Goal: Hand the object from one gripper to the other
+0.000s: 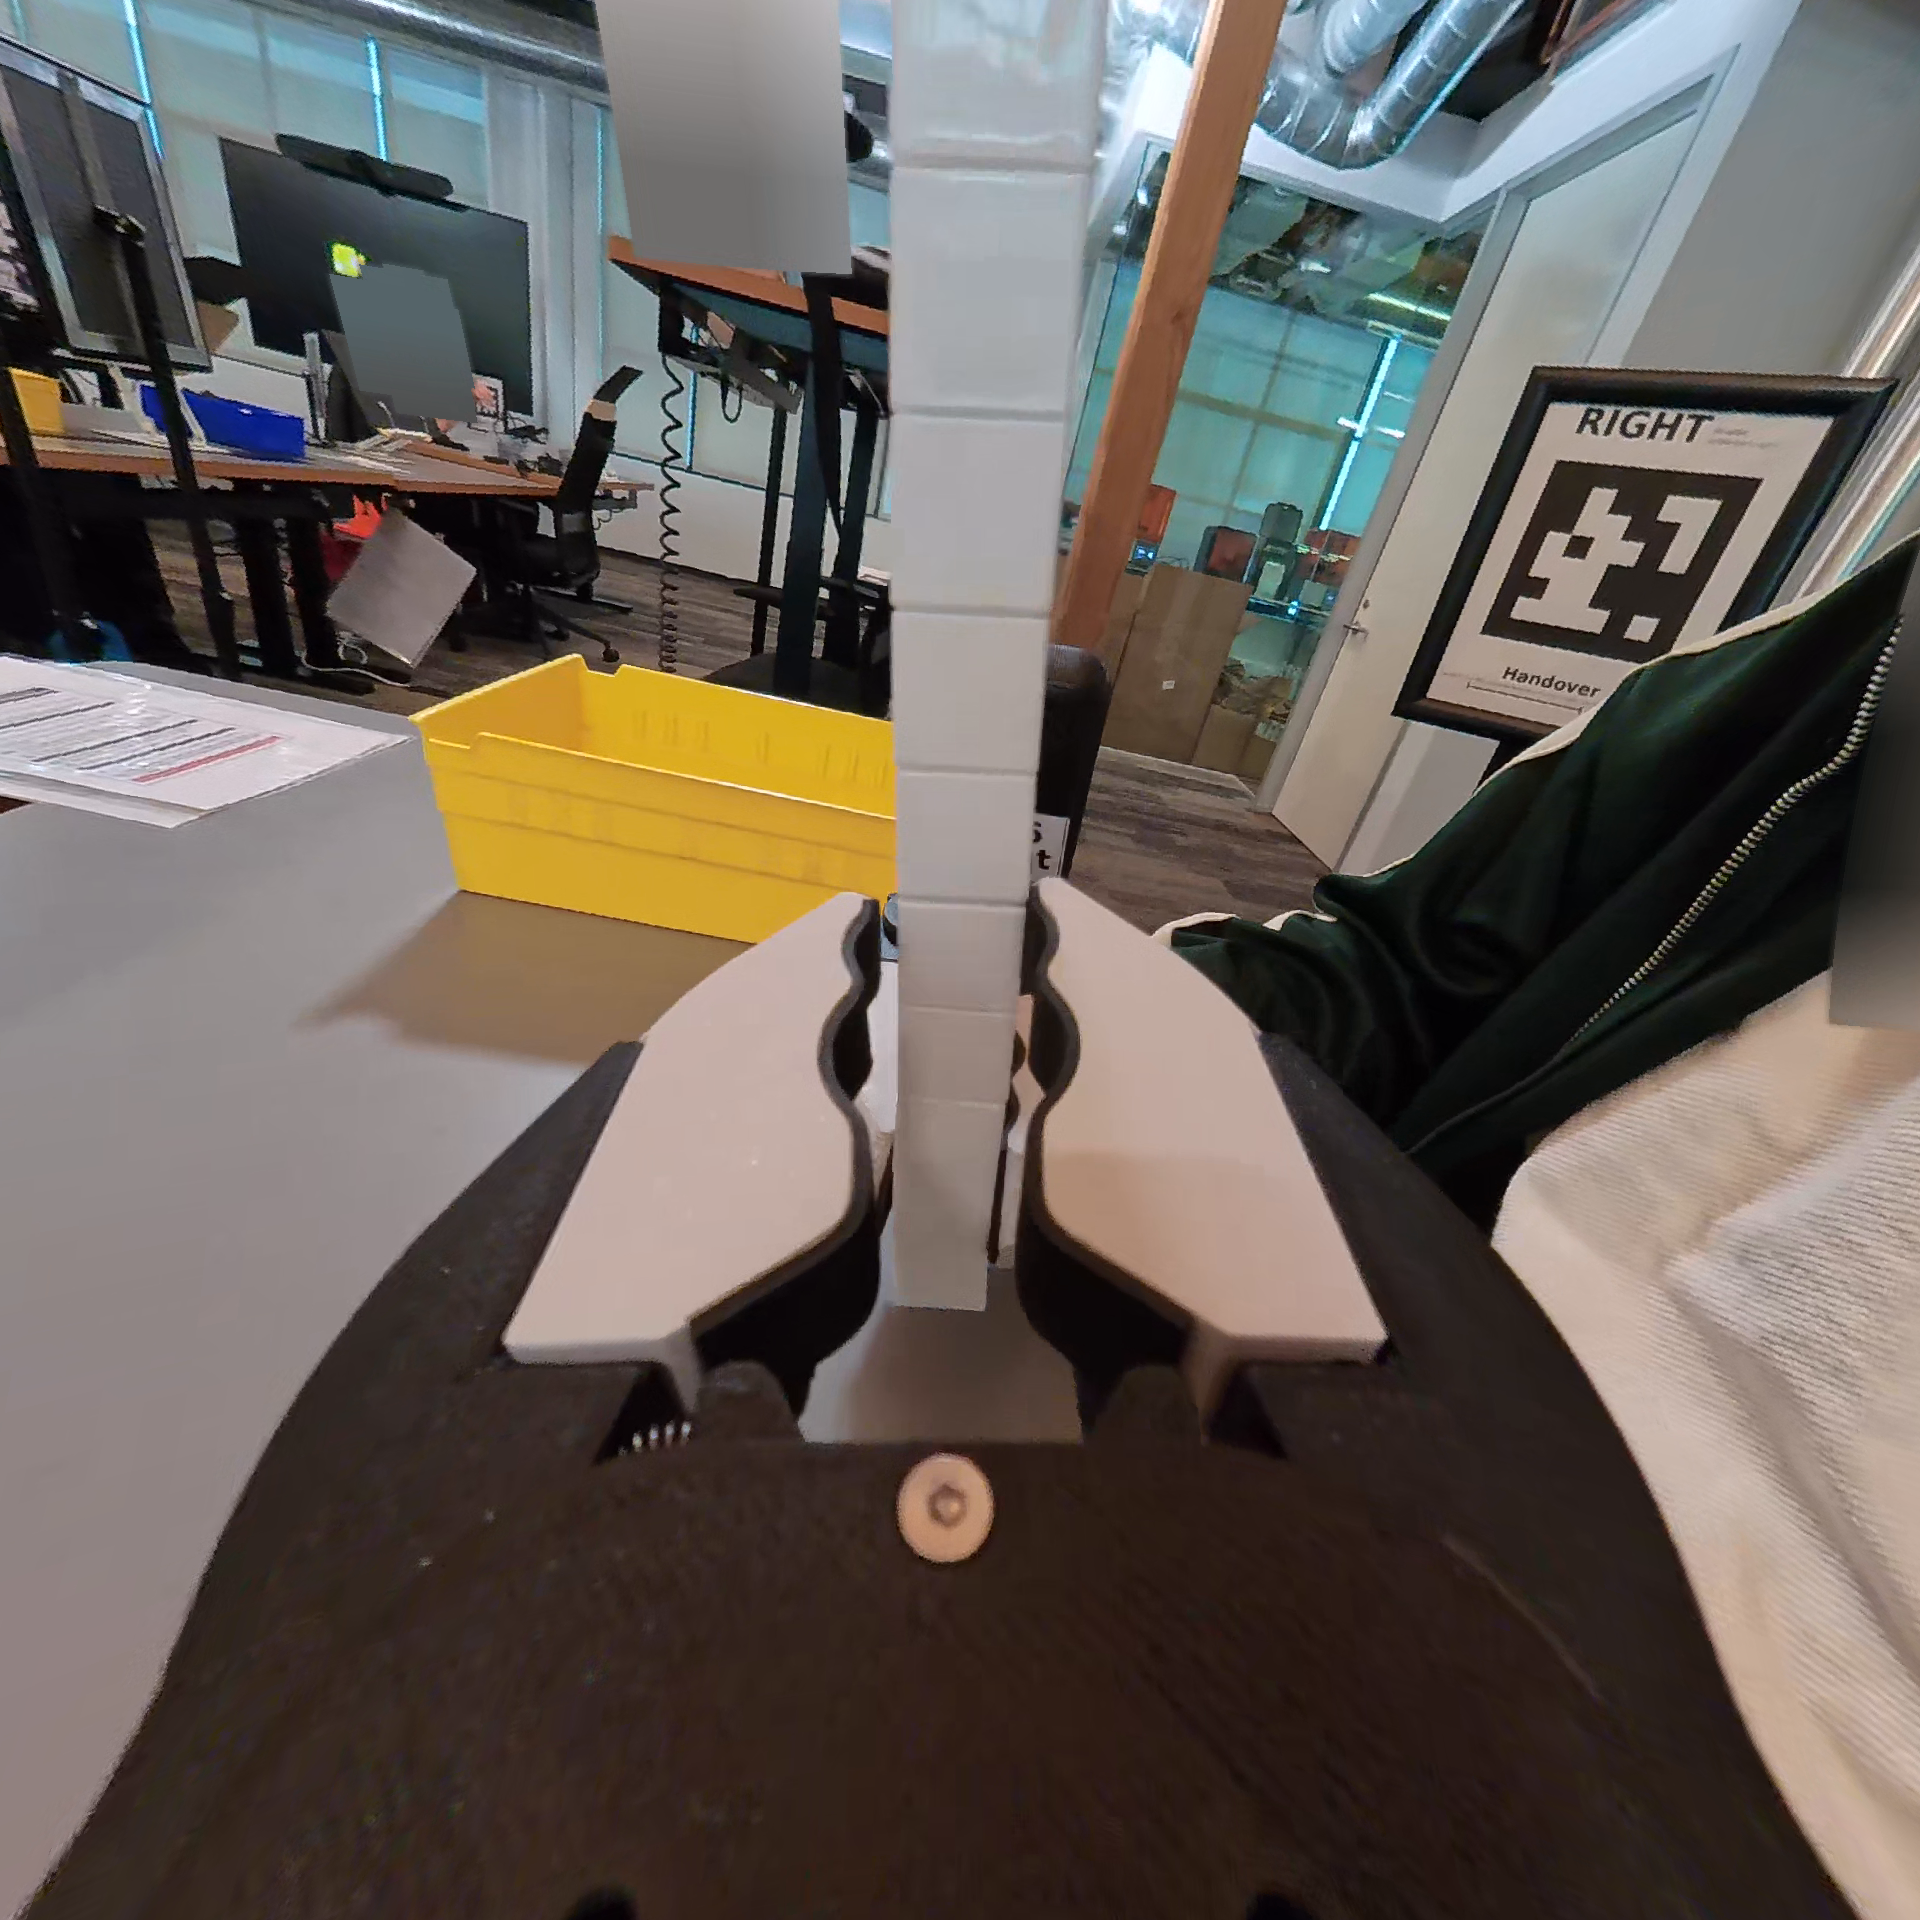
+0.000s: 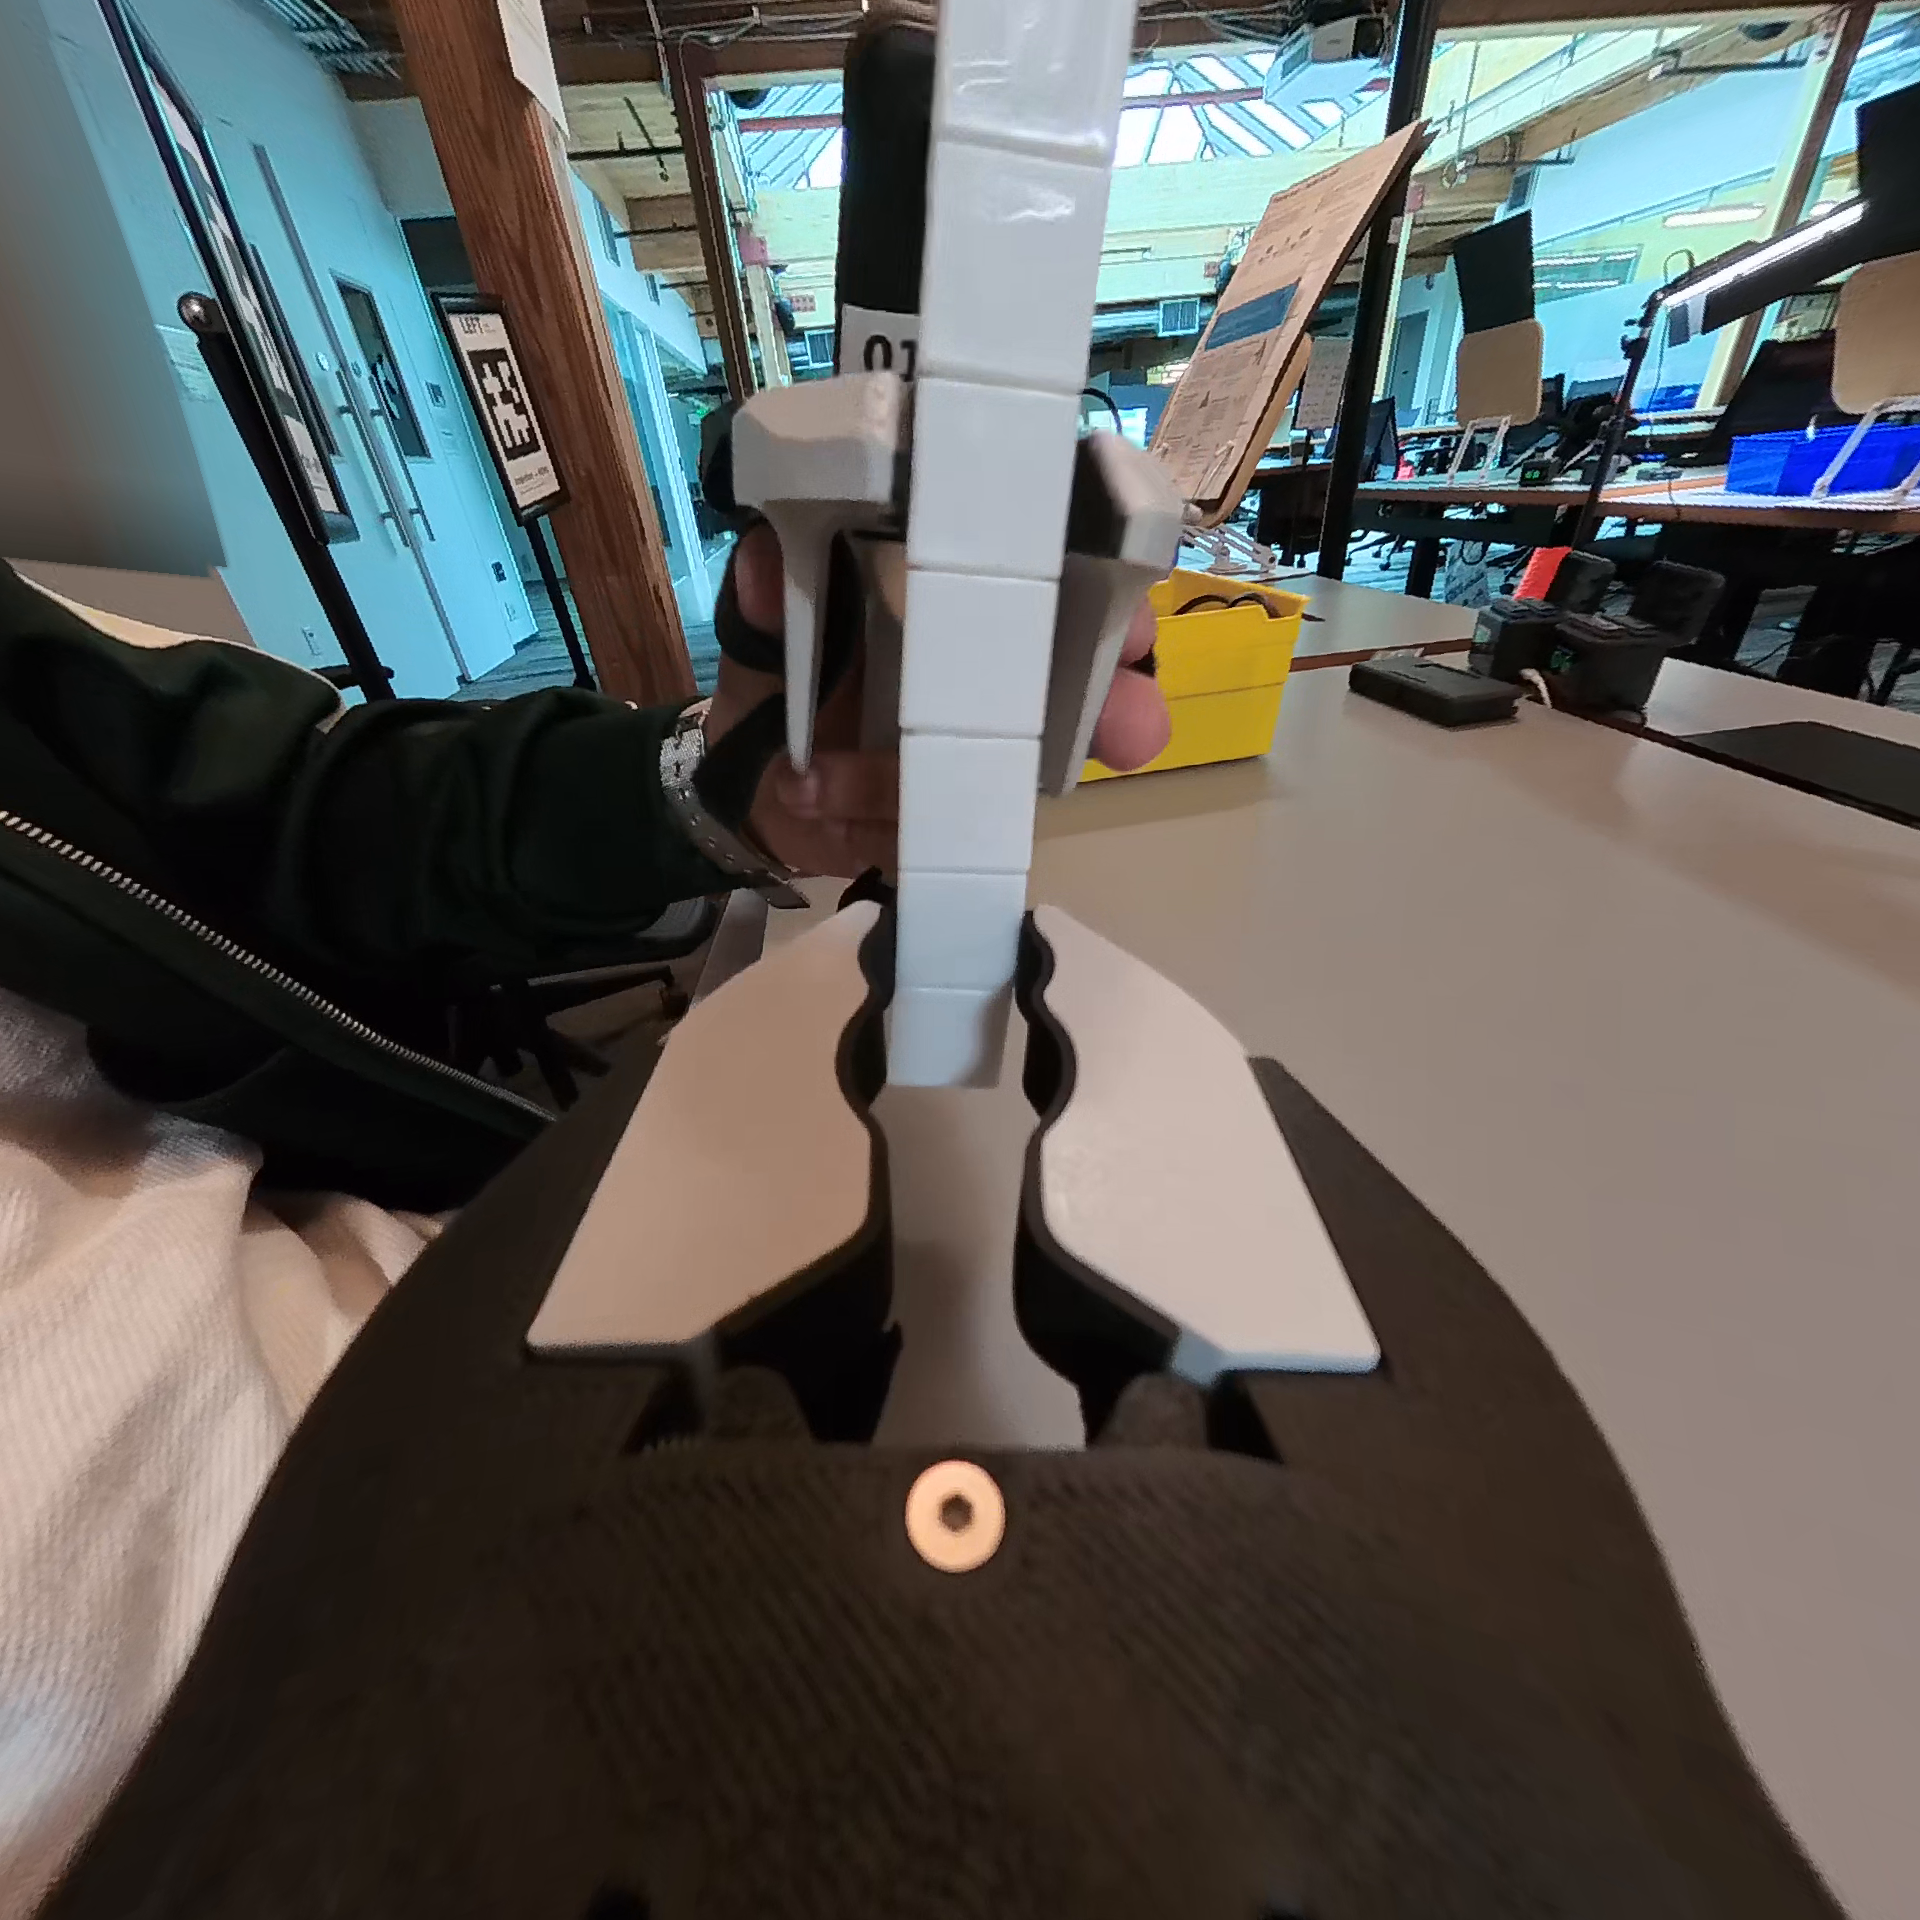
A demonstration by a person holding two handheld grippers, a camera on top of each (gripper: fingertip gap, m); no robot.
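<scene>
A long white segmented bar (image 1: 977,520) stands upright between both grippers. My left gripper (image 1: 956,914) is shut on it, with the bar's lower end deep between the fingers. My right gripper (image 2: 951,925) is closed around the bar's (image 2: 987,644) bottom end, and both fingers touch its sides. In the right wrist view the left gripper (image 2: 987,468) shows farther up the same bar, held by a hand, its fingers pressed on either side. The bar's top runs out of both views.
A grey table (image 1: 208,1039) lies below, with a yellow bin (image 1: 665,790) at its far edge. A person's dark green sleeve (image 1: 1558,883) is at the right. The right wrist view shows the table (image 2: 1455,935), a yellow bin (image 2: 1216,665) and black devices (image 2: 1434,691). Spacing between my two grippers at the tips: around 7 cm.
</scene>
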